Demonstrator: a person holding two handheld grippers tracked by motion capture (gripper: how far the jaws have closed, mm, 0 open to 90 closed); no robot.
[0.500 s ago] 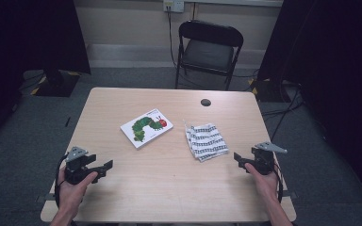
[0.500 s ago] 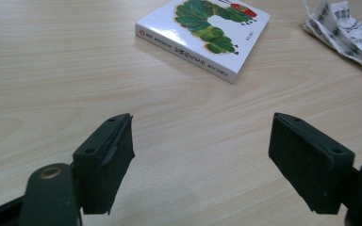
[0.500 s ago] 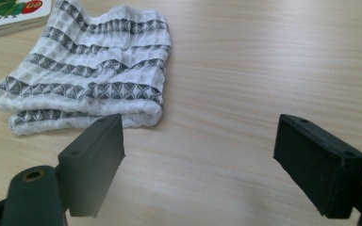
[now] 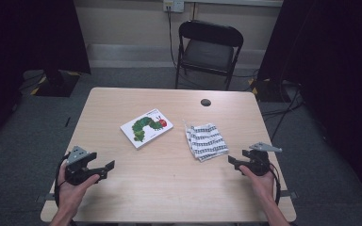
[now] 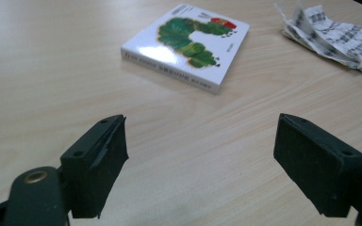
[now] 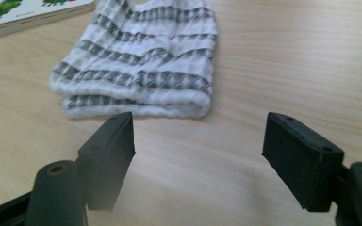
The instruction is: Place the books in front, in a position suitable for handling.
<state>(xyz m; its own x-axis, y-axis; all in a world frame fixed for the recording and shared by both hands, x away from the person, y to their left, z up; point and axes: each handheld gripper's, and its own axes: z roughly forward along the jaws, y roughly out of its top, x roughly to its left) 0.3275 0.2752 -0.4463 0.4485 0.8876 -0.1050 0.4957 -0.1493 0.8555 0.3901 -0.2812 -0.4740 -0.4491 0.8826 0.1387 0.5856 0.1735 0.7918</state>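
A white picture book (image 4: 146, 127) with a green caterpillar on its cover lies flat near the middle of the wooden table (image 4: 169, 188). To its right lies a folded white cloth (image 4: 206, 141) with grey stripes. My left gripper (image 4: 104, 168) is held low at the front left, open and empty, with the book (image 5: 187, 44) ahead of its jaws. At the front right my right gripper (image 4: 234, 161) is open and empty too, just short of the cloth (image 6: 139, 59).
A black folding chair (image 4: 208, 49) stands beyond the table's far edge. A dark round cable hole (image 4: 206, 102) sits in the tabletop at the back right. Cables and dark curtains flank the table on the grey carpet.
Both grippers have edged slightly inward toward the book and cloth; the book and cloth have not moved.
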